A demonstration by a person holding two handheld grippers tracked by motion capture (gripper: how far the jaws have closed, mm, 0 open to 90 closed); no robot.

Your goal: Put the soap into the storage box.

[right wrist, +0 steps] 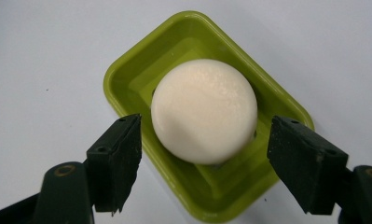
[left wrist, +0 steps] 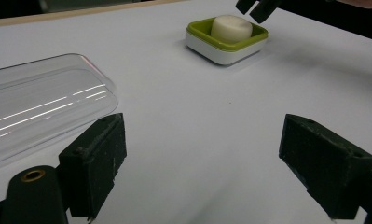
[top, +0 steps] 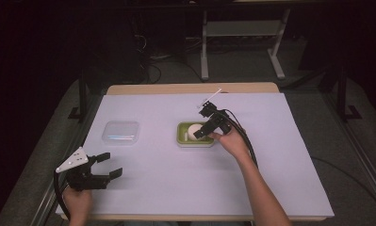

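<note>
Black jaws of the left gripper [top: 108, 165] are held wide apart over bare paper at the near edge, nothing between them, with the clear lid [top: 121, 132] just beyond. Farther off, the right gripper [right wrist: 204, 161] is spread open above the round white soap [right wrist: 204, 110], which sits in the green dish [right wrist: 127, 74]. For a sound grasp, the jaws should be lowered evenly to either side of the soap, clear of the dish rim, and closed gently.

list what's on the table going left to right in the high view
left gripper → clear lid → green soap dish holding the white soap → right gripper over the dish
</note>
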